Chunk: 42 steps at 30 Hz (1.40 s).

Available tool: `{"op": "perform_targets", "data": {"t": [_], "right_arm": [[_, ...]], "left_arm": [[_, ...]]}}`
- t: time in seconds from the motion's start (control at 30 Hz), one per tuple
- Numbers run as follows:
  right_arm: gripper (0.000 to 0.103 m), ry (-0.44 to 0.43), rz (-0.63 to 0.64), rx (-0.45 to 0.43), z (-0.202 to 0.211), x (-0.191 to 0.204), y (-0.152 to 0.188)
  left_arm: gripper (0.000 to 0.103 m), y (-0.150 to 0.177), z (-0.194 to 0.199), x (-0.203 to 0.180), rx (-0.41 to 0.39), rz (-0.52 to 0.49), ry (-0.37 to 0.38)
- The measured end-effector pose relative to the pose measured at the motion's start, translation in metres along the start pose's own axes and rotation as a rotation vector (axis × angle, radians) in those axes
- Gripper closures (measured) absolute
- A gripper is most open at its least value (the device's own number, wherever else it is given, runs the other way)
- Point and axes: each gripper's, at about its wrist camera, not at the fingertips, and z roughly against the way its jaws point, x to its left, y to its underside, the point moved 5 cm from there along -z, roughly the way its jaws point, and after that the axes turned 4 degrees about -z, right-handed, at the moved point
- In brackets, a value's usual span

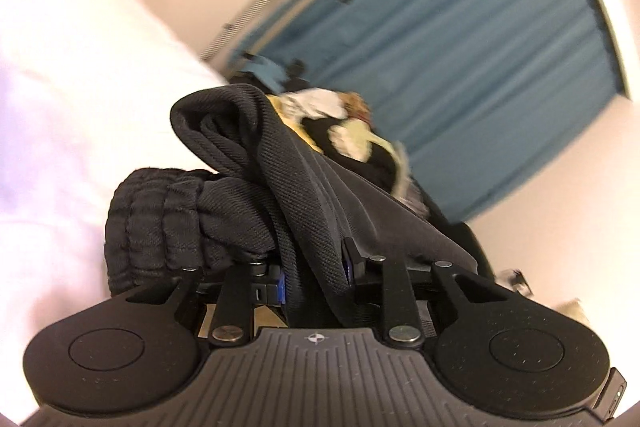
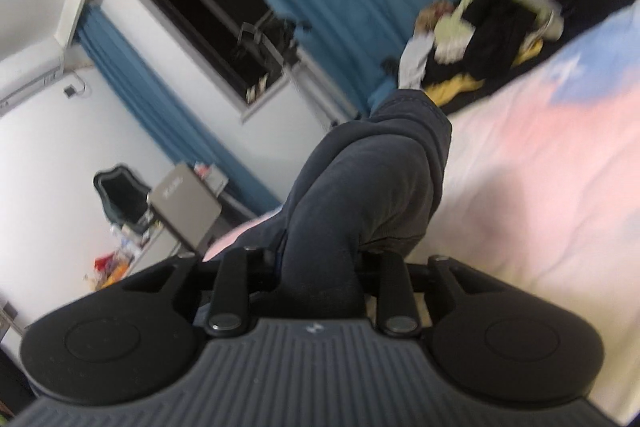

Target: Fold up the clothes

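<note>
Both tools are gripping one dark garment [image 1: 280,187], held up off the bed [image 2: 540,187]. The left tool [image 1: 314,267] is clenching a thick bunch of black cloth beside the ribbed elastic band [image 1: 152,223]. The right tool [image 2: 320,267] is clamping a rolled dark fold near a stitched hem [image 2: 420,107]. Both views are blurring, so the tools are likely swinging.

Risks, as judged:
- Bunched layers are sitting unevenly between the fingers; cloth may be slipping out mid-swing.
- Gathered handfuls, not edges, are being gripped, so creases may be setting crooked.
- The clothes pile [image 2: 492,35] at the bed's far end is lying near enough to snag.
</note>
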Motion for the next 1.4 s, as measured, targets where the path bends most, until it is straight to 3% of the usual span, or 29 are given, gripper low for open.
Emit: {"op": "perform_targets", "data": {"t": [0.1, 0.27, 0.43, 0.6, 0.7, 0.8, 0.9, 1.0, 1.07, 1.13, 1.2, 1.4], "right_arm": [[0.076, 0.031, 0.012, -0.068, 0.037, -0.019, -0.041], [0.076, 0.094, 0.045, -0.19, 0.099, -0.06, -0.115], [0.075, 0.175, 0.062, -0.3, 0.149, -0.144, -0.162], [0.075, 0.276, -0.049, -0.33, 0.164, -0.249, -0.154], [0.074, 0.347, -0.2, -0.298, 0.161, -0.321, -0.114], [0.07, 0.395, -0.334, -0.284, 0.158, -0.376, -0.063], [0.069, 0.369, -0.341, -0.327, 0.159, -0.387, -0.043], [0.066, 0.37, -0.34, -0.34, 0.158, -0.387, -0.037], [0.059, 0.38, -0.344, -0.333, 0.161, -0.384, -0.038], [0.046, 0.416, -0.335, -0.331, 0.169, -0.378, -0.039], [0.045, 0.468, -0.287, -0.323, 0.175, -0.363, -0.039], [0.04, 0.574, -0.146, -0.323, 0.196, -0.313, -0.038]], "left_arm": [[0.074, 0.016, -0.019, -0.052, 0.024, -0.038, 0.063], [0.074, 0.043, -0.092, -0.147, 0.065, -0.087, 0.197], [0.073, 0.098, -0.174, -0.206, 0.143, -0.115, 0.291], [0.074, 0.185, -0.243, -0.204, 0.292, -0.13, 0.289], [0.074, 0.226, -0.267, -0.183, 0.364, -0.144, 0.255], [0.072, 0.247, -0.274, -0.168, 0.381, -0.196, 0.274], [0.07, 0.255, -0.27, -0.166, 0.366, -0.284, 0.295], [0.062, 0.252, -0.266, -0.167, 0.41, -0.292, 0.301], [0.043, 0.253, -0.254, -0.171, 0.448, -0.333, 0.32], [0.022, 0.249, -0.235, -0.172, 0.451, -0.41, 0.322], [0.009, 0.243, -0.216, -0.173, 0.442, -0.484, 0.317], [0.007, 0.202, -0.159, -0.171, 0.346, -0.571, 0.233]]}}
